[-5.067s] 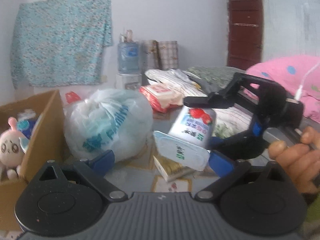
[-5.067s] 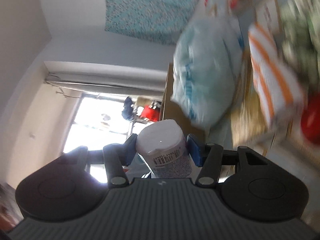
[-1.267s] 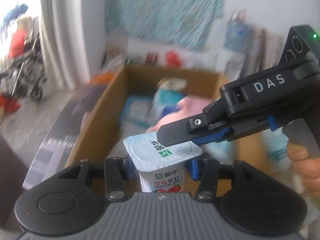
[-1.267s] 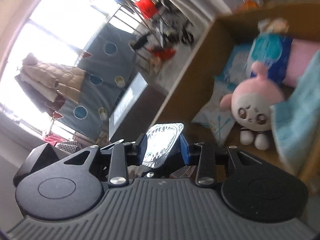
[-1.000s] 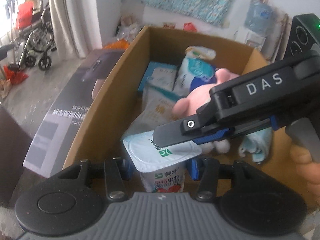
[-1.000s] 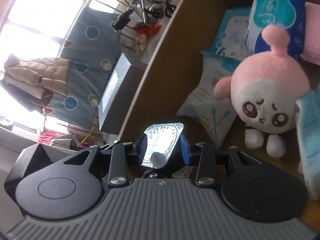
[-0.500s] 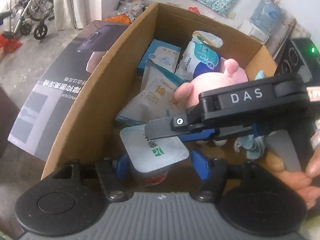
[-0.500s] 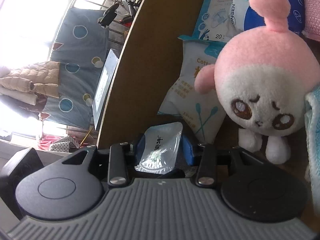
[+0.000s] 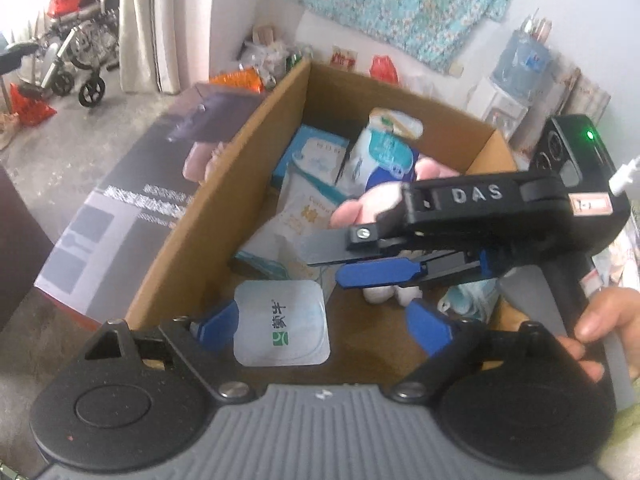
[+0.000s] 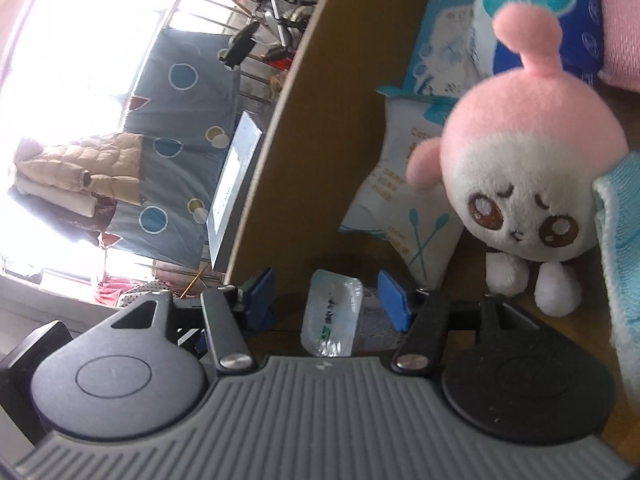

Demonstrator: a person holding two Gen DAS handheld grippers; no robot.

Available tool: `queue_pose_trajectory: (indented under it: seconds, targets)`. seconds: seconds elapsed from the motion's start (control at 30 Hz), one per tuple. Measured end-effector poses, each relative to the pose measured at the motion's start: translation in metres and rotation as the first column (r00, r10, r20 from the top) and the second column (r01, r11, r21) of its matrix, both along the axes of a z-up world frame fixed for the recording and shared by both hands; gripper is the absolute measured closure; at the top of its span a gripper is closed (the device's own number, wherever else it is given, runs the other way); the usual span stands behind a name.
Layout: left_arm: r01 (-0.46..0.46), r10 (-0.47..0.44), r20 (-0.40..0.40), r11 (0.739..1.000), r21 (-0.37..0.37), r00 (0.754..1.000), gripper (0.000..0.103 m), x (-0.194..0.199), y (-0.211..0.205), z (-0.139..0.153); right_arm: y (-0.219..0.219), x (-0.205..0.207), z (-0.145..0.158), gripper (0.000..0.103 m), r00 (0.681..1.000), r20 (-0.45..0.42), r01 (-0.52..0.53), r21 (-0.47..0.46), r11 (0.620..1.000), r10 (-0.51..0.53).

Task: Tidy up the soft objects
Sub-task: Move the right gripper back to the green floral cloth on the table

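- While both claws hang over the cardboard box (image 9: 192, 216), the yogurt cup (image 9: 282, 326) sits on the box floor, in the near corner by the left wall.
- The left claw (image 9: 324, 326) is spread wide. One blue finger is right beside the cup's lid, and the other is well away from it, so the cup is not pinched.
- The right claw (image 10: 326, 294) is spread too, as its own camera shows. The cup (image 10: 332, 314) lies between its fingers, and there is a gap on each side.
- Neither claw is holding anything.
- The step looks like dropping the cup off in the box, and that part seems done.
- A pink plush toy (image 10: 532, 176) lies in the middle of the box, close to the cup but not touching it.
- A white cotton swab pack (image 10: 404, 208) leans behind the toy, and a blue towel (image 10: 620, 240) is at the right side.
- More soft packs (image 9: 384, 152) are stacked by the far wall.
- Next, I think both claws should lift straight up and out, staying spread so they do not knock the cup or the toy.
- After that they can go get the next soft thing.
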State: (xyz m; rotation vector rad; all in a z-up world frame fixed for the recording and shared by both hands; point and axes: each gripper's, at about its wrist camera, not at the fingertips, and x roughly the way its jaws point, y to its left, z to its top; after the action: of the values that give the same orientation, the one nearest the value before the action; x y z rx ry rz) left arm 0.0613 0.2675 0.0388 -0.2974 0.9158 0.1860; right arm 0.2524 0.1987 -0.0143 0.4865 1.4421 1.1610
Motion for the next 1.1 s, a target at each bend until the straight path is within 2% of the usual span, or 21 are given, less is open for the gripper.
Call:
queue_pose_trajectory:
  seconds: [0.1,0.2,0.33,0.4,0.47,0.53,0.6,0.7,0.77,0.87,0.9,1.0,1.1]
  targets:
    - [0.004,-0.007,0.068,0.999,0.047,0.998,0.011,-0.013,-0.01,0.016,-0.018,-0.005,0.024,0.044,0.999,0.052,-0.001,0.053,0.999,-0.002]
    - [0.029,-0.046,0.15,0.993,0.117,0.988,0.008,-0.032,-0.03,0.032,-0.057,-0.012,0.054,0.038,0.993,0.115,-0.006,0.136,0.991,-0.01]
    - [0.164,-0.214,0.227,0.961,0.22,0.95,0.003,-0.059,-0.073,0.039,-0.137,-0.027,0.09,0.03,0.971,0.225,0.045,0.179,0.983,-0.086]
    - [0.236,-0.299,0.253,0.939,0.25,0.92,0.003,-0.072,-0.096,0.037,-0.188,-0.036,0.106,0.027,0.948,0.277,0.107,0.185,0.977,-0.156]
    - [0.304,-0.375,0.279,0.915,0.265,0.884,0.002,-0.081,-0.119,0.032,-0.243,-0.049,0.118,0.025,0.912,0.33,0.196,0.177,0.965,-0.245]
    - [0.39,-0.455,0.293,0.885,0.256,0.841,0.002,-0.085,-0.144,0.024,-0.293,-0.065,0.126,0.023,0.861,0.382,0.297,0.156,0.942,-0.335]
    - [0.481,-0.528,0.309,0.849,0.22,0.791,0.002,-0.086,-0.168,0.015,-0.339,-0.086,0.132,0.022,0.798,0.431,0.405,0.136,0.904,-0.422]
    - [0.599,-0.621,0.303,0.782,0.173,0.723,0.002,-0.077,-0.207,-0.003,-0.393,-0.119,0.127,0.02,0.71,0.471,0.541,0.109,0.834,-0.523]
    - [0.646,-0.668,0.288,0.741,0.18,0.686,0.002,-0.071,-0.233,-0.015,-0.419,-0.138,0.112,0.02,0.668,0.465,0.618,0.088,0.781,-0.581]
    - [0.688,-0.714,0.269,0.697,0.201,0.646,0.002,-0.066,-0.269,-0.033,-0.446,-0.163,0.085,0.02,0.618,0.45,0.697,0.066,0.714,-0.645]
    - [0.696,-0.724,0.261,0.688,0.205,0.638,0.002,-0.063,-0.279,-0.037,-0.453,-0.17,0.076,0.02,0.607,0.442,0.715,0.057,0.697,-0.66]
    - [0.724,-0.754,0.234,0.656,0.214,0.614,0.002,-0.052,-0.303,-0.053,-0.467,-0.18,0.057,0.02,0.597,0.447,0.738,0.021,0.675,-0.666]
    - [0.734,-0.775,0.207,0.632,0.248,0.597,0.003,-0.039,-0.322,-0.067,-0.463,-0.175,0.049,0.02,0.601,0.492,0.731,-0.02,0.682,-0.63]
